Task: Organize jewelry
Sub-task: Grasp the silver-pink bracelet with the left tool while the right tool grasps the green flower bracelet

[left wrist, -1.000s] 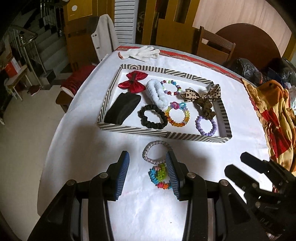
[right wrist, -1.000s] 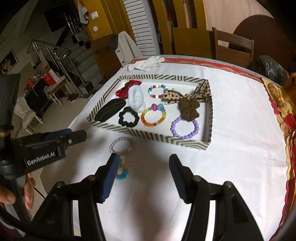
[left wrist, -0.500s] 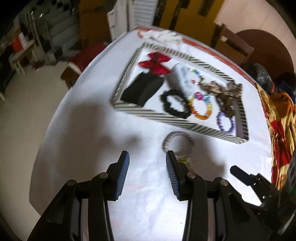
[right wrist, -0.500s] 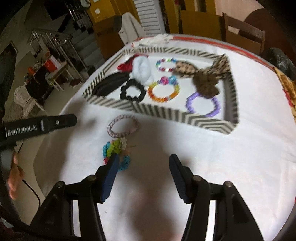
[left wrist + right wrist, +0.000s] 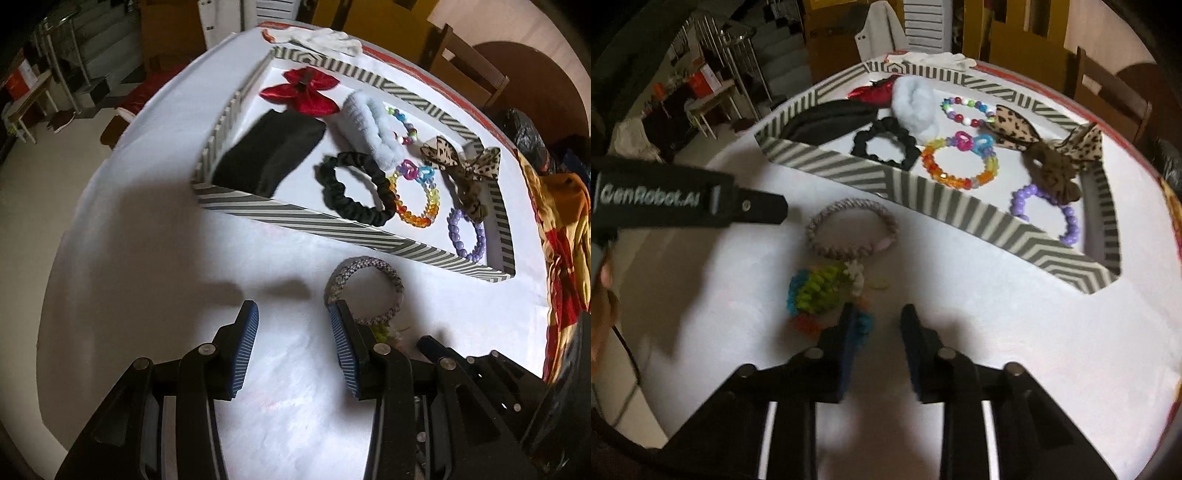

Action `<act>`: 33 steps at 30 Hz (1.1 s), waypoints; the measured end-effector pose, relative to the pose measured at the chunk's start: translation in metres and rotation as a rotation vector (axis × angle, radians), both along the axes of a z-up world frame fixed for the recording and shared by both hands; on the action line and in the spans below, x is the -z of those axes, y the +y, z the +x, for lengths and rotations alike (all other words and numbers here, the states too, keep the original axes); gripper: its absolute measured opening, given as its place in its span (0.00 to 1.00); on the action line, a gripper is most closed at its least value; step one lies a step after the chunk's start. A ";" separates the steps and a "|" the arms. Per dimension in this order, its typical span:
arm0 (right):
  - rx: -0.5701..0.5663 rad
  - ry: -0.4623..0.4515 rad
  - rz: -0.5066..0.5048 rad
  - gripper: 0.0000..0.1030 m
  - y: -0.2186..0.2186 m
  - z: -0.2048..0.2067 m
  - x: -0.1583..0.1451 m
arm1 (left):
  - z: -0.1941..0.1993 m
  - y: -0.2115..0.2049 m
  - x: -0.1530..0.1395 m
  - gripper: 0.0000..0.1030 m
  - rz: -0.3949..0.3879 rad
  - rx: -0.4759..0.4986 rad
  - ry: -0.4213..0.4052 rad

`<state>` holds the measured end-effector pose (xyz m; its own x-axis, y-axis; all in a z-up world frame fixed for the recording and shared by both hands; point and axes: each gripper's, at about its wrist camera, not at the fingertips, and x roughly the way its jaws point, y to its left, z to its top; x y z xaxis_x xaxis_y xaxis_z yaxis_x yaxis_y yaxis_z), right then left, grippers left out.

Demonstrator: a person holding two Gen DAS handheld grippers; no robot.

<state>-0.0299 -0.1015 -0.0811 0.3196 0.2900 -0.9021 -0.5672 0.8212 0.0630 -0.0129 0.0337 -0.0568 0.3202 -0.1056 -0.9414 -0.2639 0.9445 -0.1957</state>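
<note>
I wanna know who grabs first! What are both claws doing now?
Left gripper: open, holding nothing.
Right gripper: jaws just closed partway, nothing between them.

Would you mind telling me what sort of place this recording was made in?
Most likely a home's dining area: a cloth-covered round table with wooden chairs behind it, a staircase nearby, and a striped tray of hair accessories.

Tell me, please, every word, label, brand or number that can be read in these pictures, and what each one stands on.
"GenRobot.AI": white letters on the black body of the left gripper, seen in the right wrist view.
Red box on the shelves in the background: any print on it is too small and blurred to read.
Nothing legible on the striped tray or on the jewelry; no numbers or signs can be read.
</note>
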 end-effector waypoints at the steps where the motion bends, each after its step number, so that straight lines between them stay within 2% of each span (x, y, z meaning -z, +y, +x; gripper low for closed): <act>1: 0.000 -0.004 -0.013 0.21 -0.002 -0.001 0.000 | 0.002 -0.002 0.002 0.46 0.002 0.008 0.004; 6: 0.053 0.014 -0.015 0.21 -0.030 -0.001 0.000 | 0.011 -0.013 0.009 0.46 0.012 0.053 0.015; 13: 0.093 0.035 0.043 0.21 -0.052 0.003 0.000 | 0.026 -0.025 0.017 0.46 0.069 0.079 0.005; 15: 0.095 0.018 0.052 0.17 -0.054 0.000 0.000 | 0.030 -0.031 0.018 0.46 0.089 0.100 -0.002; 16: 0.099 0.012 0.060 0.08 -0.056 -0.001 0.001 | 0.031 -0.034 0.018 0.45 0.100 0.112 -0.008; 17: 0.104 0.017 0.075 0.07 -0.059 -0.001 0.001 | 0.031 -0.036 0.018 0.41 0.101 0.120 -0.019; 18: 0.110 0.026 0.090 0.07 -0.060 0.002 0.001 | 0.031 -0.038 0.018 0.25 0.102 0.127 -0.032; 19: 0.120 0.046 0.120 0.06 -0.064 0.004 0.000 | 0.031 -0.040 0.018 0.14 0.110 0.133 -0.031; 21: 0.131 0.062 0.167 0.05 -0.068 0.006 -0.004 | 0.030 -0.040 0.017 0.14 0.082 0.149 -0.028; 23: 0.142 0.070 0.232 0.05 -0.074 0.009 -0.015 | 0.028 -0.038 0.014 0.14 0.035 0.148 -0.030; 27: 0.126 0.033 0.279 0.05 -0.074 0.008 -0.044 | 0.019 -0.035 -0.004 0.14 -0.012 0.145 -0.070; 33: 0.103 -0.023 0.330 0.05 -0.076 0.009 -0.083 | 0.013 -0.031 -0.035 0.13 -0.015 0.132 -0.125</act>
<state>-0.0204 -0.1773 0.0018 0.3816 0.5296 -0.7576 -0.4865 0.8119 0.3226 0.0005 0.0023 -0.0222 0.4172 -0.1681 -0.8931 -0.1108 0.9660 -0.2336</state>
